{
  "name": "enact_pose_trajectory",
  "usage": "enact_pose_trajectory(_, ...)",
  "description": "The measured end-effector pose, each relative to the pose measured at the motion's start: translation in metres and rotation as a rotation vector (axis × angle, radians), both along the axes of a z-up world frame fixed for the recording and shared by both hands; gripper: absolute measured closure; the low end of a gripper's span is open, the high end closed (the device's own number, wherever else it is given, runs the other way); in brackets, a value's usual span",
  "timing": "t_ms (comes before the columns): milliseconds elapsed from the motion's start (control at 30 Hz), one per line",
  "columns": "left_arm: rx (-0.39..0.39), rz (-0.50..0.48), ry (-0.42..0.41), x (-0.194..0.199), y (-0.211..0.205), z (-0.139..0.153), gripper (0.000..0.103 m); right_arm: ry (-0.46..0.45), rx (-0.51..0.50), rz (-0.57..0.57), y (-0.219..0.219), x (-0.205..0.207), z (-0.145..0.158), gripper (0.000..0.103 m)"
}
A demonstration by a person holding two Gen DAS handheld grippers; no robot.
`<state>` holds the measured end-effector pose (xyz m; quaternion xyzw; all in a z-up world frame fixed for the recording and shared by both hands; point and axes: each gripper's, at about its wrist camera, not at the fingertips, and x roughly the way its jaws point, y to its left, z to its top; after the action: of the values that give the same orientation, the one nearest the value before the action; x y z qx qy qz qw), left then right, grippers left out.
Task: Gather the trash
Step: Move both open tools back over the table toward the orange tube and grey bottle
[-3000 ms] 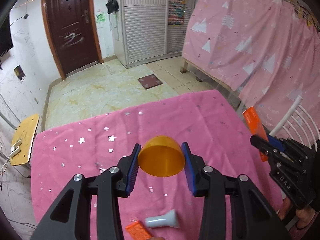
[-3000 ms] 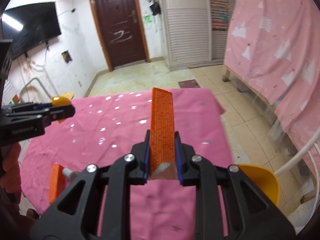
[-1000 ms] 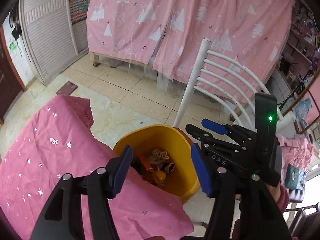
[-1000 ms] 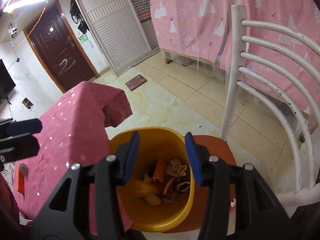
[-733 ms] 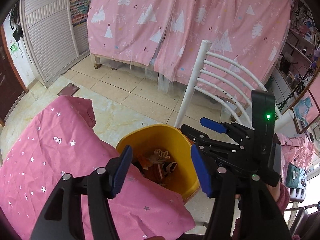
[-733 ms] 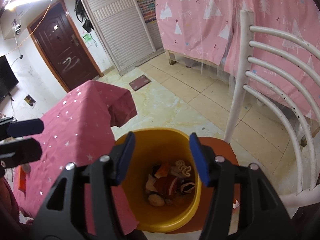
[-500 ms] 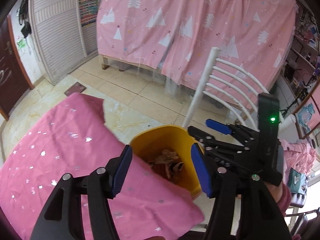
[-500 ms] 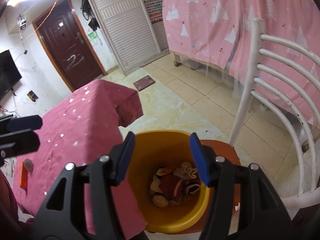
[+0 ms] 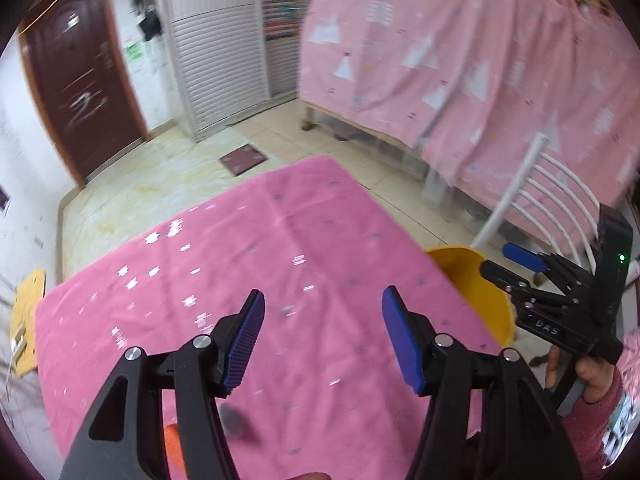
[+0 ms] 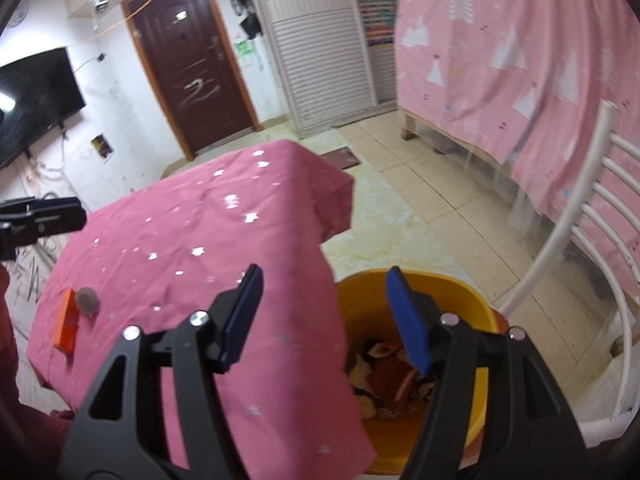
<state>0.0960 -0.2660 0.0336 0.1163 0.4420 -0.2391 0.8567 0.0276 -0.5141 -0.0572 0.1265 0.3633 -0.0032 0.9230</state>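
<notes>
A pink star-printed tablecloth covers a table in a tiled room with a dark brown door, a white louvred cabinet and pink curtains.

In the left wrist view, the left gripper hangs over the tablecloth with its blue-padded jaws spread wide and nothing between them. At the bottom of the cloth, partly hidden behind the gripper's left finger, lie a blurred orange piece and a grey piece, close together. Off the cloth's right edge shows the rim of the yellow bin, with the right gripper over it, held by a hand in a pink sleeve. A white chair stands behind the bin.

In the right wrist view, the right gripper is wide open and empty, its right finger above the yellow bin, its left finger above the cloth's edge. The bin stands just beside the table and holds mixed scraps. Far to the left on the cloth, well apart from this gripper, the orange piece lies touching or just beside the round grey piece. The left gripper's tip enters from the left edge.
</notes>
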Motion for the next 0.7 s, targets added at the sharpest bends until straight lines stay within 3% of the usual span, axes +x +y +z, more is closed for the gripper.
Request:
enact_pose_trajectory(333,-0.017,0.107,0.030,-0.008,0.077,-0.015,0.049,-0.015,-0.023,0.134,0.059,0.017,0.015,0.041)
enact_pose_trajectory(400,-0.017,0.120,0.039,-0.010,0.087,-0.019,0.049,-0.013,-0.030,0.160,0.071,0.019,0.017,0.035)
enact_pose_trajectory(700,-0.018,0.167,0.123,-0.030,0.132,-0.051,0.049,-0.001,-0.044,0.280,0.123,0.031,0.018,0.034)
